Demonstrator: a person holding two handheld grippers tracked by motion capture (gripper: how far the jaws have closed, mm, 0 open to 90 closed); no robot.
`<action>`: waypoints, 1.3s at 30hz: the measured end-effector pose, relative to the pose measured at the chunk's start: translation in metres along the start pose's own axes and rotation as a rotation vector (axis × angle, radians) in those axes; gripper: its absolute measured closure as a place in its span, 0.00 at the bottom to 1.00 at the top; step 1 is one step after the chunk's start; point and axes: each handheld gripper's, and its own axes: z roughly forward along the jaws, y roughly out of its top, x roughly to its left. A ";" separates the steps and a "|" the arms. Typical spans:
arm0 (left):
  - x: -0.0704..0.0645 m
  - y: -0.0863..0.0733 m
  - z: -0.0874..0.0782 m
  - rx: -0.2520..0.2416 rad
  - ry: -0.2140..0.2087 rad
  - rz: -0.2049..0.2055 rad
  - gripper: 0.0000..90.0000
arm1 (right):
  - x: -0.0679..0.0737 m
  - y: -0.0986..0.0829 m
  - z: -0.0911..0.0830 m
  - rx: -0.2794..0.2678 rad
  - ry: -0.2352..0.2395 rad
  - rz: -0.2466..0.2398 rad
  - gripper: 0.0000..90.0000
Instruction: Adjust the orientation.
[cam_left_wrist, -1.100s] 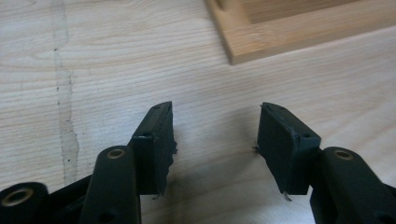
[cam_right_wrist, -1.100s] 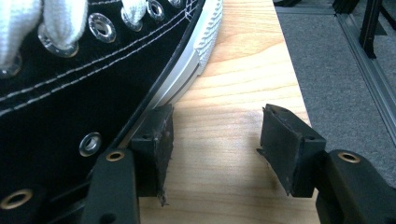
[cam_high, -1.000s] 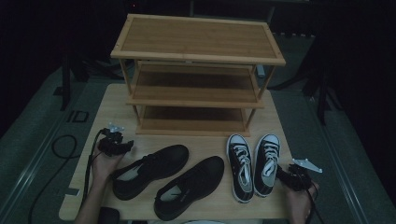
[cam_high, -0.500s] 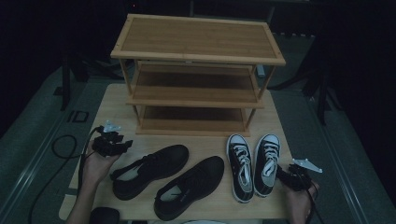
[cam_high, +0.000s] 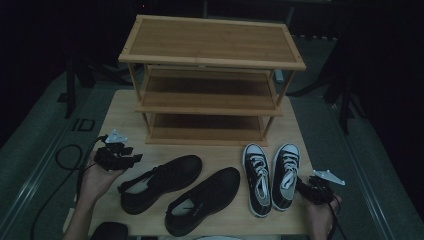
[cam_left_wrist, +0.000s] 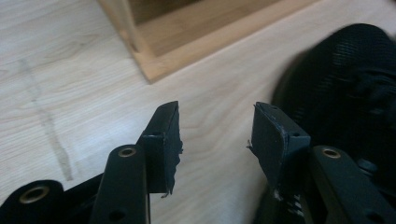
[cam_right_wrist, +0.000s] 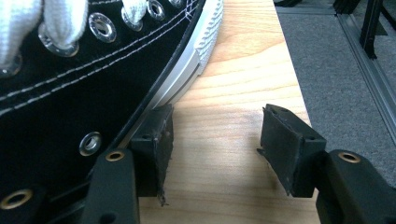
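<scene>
On the near half of the table (cam_high: 120, 107), in front of a three-tier wooden shoe rack (cam_high: 212, 75), lie four shoes: two black mesh shoes and a pair of black-and-white canvas sneakers. Left gripper (cam_high: 116, 156) hovers at the near left, its fingers (cam_left_wrist: 163, 140) released with a clear gap of bare table between them. The left black shoe (cam_high: 160, 182) lies just to its right; in the left gripper view the dark mesh upper (cam_left_wrist: 345, 107) sits immediately beyond the right-hand finger, not yet between the two. This shoe's long axis runs diagonally, heel near-left and toe far-right, so the heel end is the part closest to the left gripper. The second black shoe (cam_high: 202, 200) lies parallel and farther right.

Right gripper (cam_high: 314, 190) rests at the near right edge, fingers (cam_right_wrist: 292, 144) likewise released. Its left-hand finger is touching or all but touching the white sole edge of the right sneaker (cam_right_wrist: 70, 93), whose long axis points straight toward the rack; the left sneaker (cam_high: 257, 177) stands beside it. Each gripper is thus the nearer one to its own pair. Judged from this layout, the coming grasp requires a sideways shift to bring a shoe's heel or collar between the open fingers. All rack shelves stand empty.
</scene>
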 end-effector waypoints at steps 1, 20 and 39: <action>-0.001 0.000 -0.001 0.009 -0.006 0.010 0.58 | 0.000 0.000 0.000 0.000 0.000 0.000 0.48; -0.025 0.005 -0.022 0.048 -0.165 0.123 0.63 | 0.000 0.000 0.000 0.000 0.000 0.000 0.48; -0.042 0.004 -0.001 0.221 -0.163 0.222 0.71 | 0.000 0.000 0.000 0.000 0.000 0.000 0.48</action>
